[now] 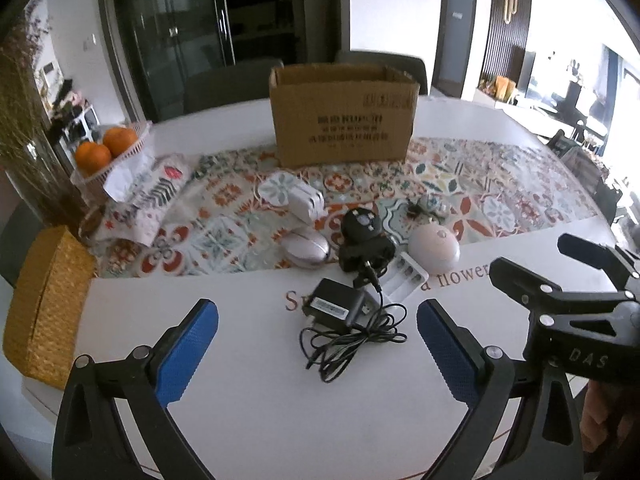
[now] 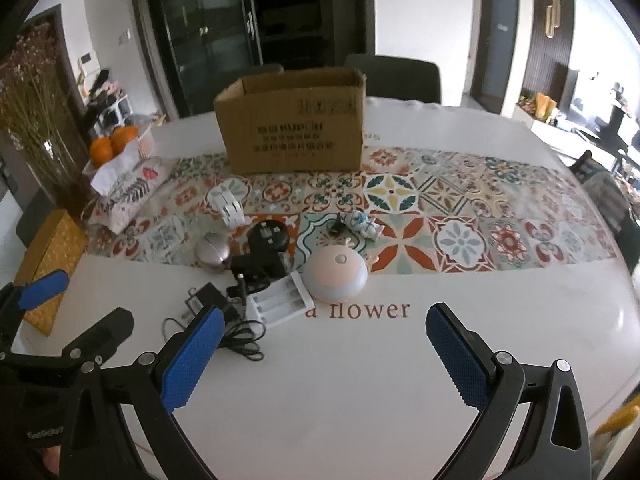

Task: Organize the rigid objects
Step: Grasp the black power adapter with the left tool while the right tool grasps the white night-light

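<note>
The small rigid objects all lie loose on the table point(image 1: 260, 400): black adapter point(image 1: 332, 308) with its tangled cord just ahead of the left tongs point(image 1: 318, 350), white battery charger point(image 2: 280, 300), pink dome point(image 2: 335, 274), black camera point(image 1: 362, 240) and silver oval case point(image 1: 306, 248) beyond. The cardboard box point(image 2: 292, 128) stands farther ahead, its inside hidden. Both tongs, right point(image 2: 324, 354) included, are spread and empty; judging by this, sorting has hardly begun.

Matt corrugated cardboard box point(image 1: 343, 114), woven straw basket point(image 1: 44, 304) — glossy white table point(image 2: 340, 380).
</note>
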Demonstrator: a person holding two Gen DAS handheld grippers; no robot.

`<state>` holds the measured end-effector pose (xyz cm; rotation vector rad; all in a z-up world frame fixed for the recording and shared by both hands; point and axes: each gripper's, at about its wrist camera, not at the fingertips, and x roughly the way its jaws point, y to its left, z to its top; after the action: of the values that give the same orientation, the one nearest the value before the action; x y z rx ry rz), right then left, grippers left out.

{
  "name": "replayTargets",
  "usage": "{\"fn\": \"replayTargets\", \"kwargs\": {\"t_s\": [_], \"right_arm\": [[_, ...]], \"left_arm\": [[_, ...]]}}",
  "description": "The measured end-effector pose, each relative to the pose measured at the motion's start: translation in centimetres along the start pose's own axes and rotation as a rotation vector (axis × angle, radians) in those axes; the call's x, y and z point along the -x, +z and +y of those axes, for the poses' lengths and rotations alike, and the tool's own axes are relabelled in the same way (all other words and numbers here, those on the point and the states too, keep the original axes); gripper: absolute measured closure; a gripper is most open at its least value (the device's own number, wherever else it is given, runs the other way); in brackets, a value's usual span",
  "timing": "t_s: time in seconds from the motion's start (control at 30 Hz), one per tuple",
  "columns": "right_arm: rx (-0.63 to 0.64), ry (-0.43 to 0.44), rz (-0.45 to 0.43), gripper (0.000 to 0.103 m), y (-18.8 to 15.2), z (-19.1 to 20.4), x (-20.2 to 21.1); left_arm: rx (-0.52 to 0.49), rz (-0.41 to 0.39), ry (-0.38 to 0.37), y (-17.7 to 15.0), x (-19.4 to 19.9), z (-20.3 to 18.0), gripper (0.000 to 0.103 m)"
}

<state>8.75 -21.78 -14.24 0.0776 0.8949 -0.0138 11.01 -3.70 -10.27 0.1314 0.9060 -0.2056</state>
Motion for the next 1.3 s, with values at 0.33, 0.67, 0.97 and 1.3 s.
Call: {"fn": "replayTargets", "kwargs": {"t_s": [0.33, 0.67, 0.97, 1.3], "right_arm": [[0.038, 0.038, 0.104, 0.001, 1.4, -0.8, -5.9], [-0.006, 0.046, 0.208, 0.004, 0.9, -0.5, -10.0], [-0.034, 0.039, 0.259, 0.004, 0.7, 0.0, -11.7], [-0.052, 0.028, 0.294, 0.004, 0.4, 0.6, -12.7]], "left_arm": [[0.031, 0.135, -0.001, 0.4, -5.6, 0.0, 0.008], [-0.009, 0.269, -0.087, 0.3, -10.3, 0.3, 0.016], [-0.059, 0.325, -0.159, 0.5, -12.9, 0.5, 0.019], [-0.092, 0.352, -0.202, 0.4, -14.9, 0.7, 0.028]]}}
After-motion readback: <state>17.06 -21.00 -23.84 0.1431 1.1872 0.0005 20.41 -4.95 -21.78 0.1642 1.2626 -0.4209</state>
